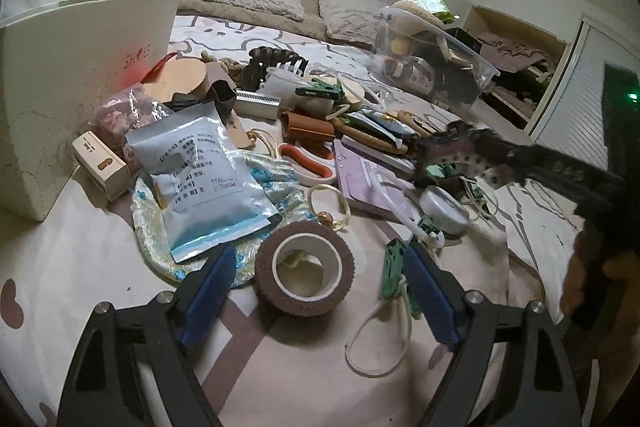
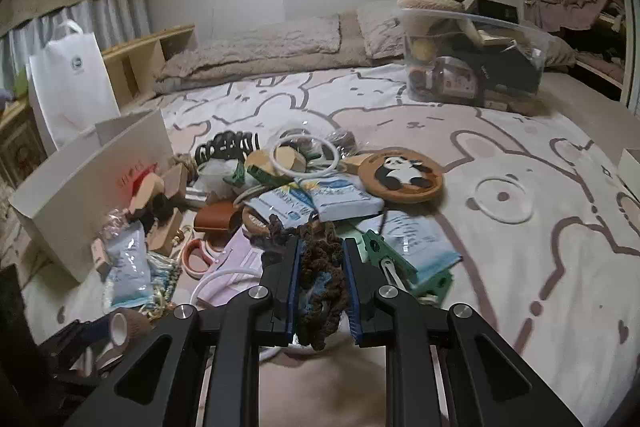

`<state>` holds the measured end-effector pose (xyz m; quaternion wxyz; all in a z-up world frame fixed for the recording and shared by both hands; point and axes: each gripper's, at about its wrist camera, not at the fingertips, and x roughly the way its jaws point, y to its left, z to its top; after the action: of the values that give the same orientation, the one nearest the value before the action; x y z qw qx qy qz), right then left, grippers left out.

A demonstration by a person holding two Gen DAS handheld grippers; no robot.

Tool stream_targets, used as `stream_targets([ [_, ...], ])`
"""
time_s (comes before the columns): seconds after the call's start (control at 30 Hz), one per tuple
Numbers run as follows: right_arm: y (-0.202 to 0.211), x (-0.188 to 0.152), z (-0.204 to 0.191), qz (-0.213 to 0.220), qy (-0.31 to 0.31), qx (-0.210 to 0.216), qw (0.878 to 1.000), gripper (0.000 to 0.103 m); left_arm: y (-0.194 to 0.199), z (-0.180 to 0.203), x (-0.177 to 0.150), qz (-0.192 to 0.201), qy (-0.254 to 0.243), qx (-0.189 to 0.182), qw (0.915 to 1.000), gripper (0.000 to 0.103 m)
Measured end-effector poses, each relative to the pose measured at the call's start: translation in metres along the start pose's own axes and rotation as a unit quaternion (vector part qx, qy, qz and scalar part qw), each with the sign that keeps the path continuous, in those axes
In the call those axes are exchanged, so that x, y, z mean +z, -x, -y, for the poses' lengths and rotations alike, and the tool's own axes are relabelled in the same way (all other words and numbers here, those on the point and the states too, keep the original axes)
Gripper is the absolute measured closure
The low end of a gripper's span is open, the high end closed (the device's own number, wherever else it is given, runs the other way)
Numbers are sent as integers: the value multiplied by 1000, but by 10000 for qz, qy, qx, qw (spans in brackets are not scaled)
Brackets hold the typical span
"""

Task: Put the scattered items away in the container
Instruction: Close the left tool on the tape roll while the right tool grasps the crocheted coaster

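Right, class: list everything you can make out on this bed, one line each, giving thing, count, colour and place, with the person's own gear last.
Clear plastic container: one, transparent, already piled full, far right on the bed.
White shoe box: one, off-white, left of the pile.
Tape roll: one, brown, between the left gripper's fingers, not yet gripped.
Foil pouch: one, pale blue, left of the tape roll.
Panda coaster: one, brown rim, right edge of the pile.
Hair claw: one, black, back of the pile.
White paper bag: one, behind the shoe box.
Crocheted piece: one, brown and blue, in the right gripper.
Left gripper: open.
Right gripper: shut on the crocheted piece.
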<state>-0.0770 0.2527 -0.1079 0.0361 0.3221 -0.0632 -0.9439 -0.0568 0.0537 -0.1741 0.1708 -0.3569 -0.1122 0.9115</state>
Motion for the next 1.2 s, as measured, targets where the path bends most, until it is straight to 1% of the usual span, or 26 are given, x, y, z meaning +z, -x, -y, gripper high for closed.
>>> stream_targets([
  [0.13,16,-2,11,22,-97,-13,9999,83,1,-1,-1,6,4,-1,10000,18],
  [0.2,21,-4,14,23,-104,-50,9999,83,1,-2,-1,8,-31,65,10000,23],
  [0.27,25,-8,18,14,-107,-123,9999,83,1,-3,-2,8,-65,142,9999,31],
  [0.3,26,-10,20,-5,-129,-141,9998,83,1,-4,-2,10,-75,182,9998,33],
  [0.4,26,-18,26,-94,-255,-117,9996,83,1,-5,0,20,-85,269,9996,46],
  [0.43,26,-20,27,-110,-269,-116,9995,83,1,-5,0,4,-105,277,9996,60],
  [0.57,31,-24,28,-174,-287,-5,9994,84,6,-1,1,35,-236,272,9993,59],
  [0.67,39,-22,26,-118,-234,51,9996,84,12,3,4,89,-307,226,9992,59],
  [0.77,50,-15,23,18,-221,171,9996,85,19,7,7,161,-342,193,9991,59],
  [0.83,58,-9,18,115,-104,220,9996,85,24,9,9,204,-360,171,9990,59],
  [0.93,70,0,8,334,144,132,9993,85,31,12,13,251,-426,202,9986,59],
  [1.03,81,10,0,523,268,175,9981,85,38,13,17,296,-416,201,9985,59],
  [1.13,91,18,-7,697,334,282,9966,85,45,15,24,312,-434,318,9981,59],
  [1.2,99,24,-12,854,369,322,9951,85,51,15,29,322,-430,331,9980,59],
])
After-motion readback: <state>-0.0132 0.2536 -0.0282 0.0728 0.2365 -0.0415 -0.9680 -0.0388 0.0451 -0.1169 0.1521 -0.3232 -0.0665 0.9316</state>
